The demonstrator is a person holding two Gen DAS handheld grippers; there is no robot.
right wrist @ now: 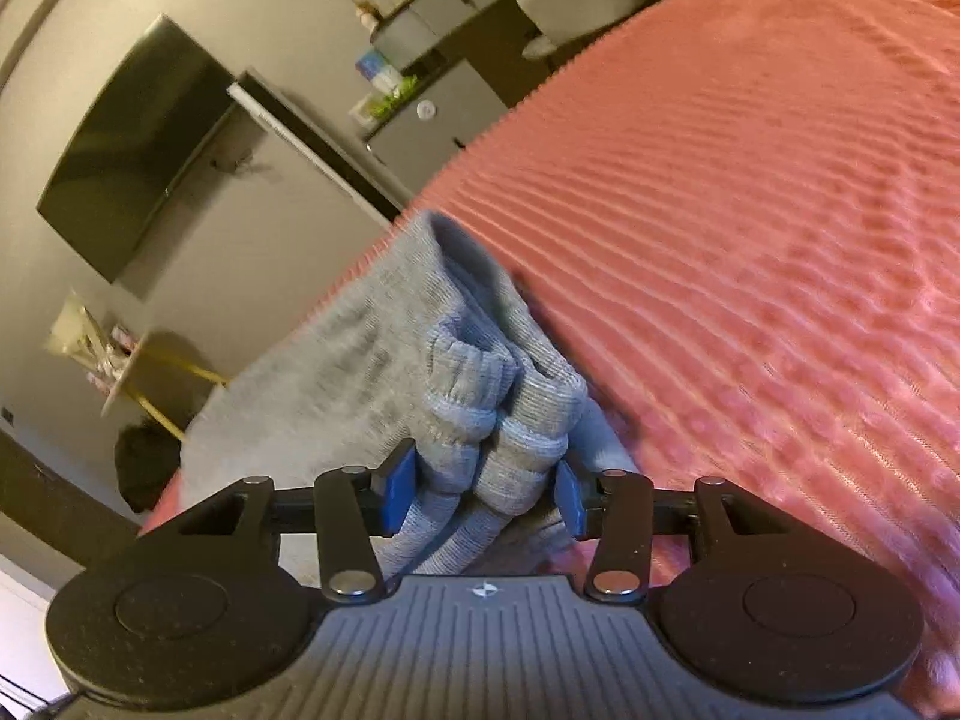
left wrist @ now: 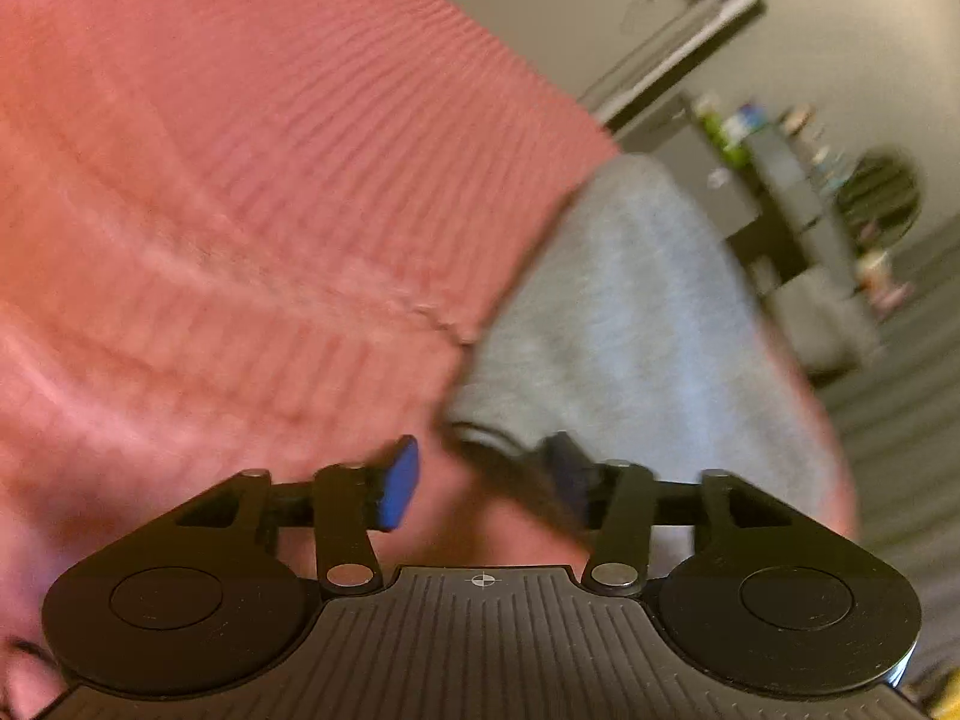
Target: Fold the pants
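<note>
Pink ribbed bedspread (right wrist: 750, 192), wall television (right wrist: 132, 162), shelf (right wrist: 420, 18)

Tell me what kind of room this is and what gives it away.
Probably a bedroom or studio flat. The grey pants lie on a ribbed pink bedspread, a dark flat screen hangs on the wall, and a cabinet holding small items stands beyond.
</note>
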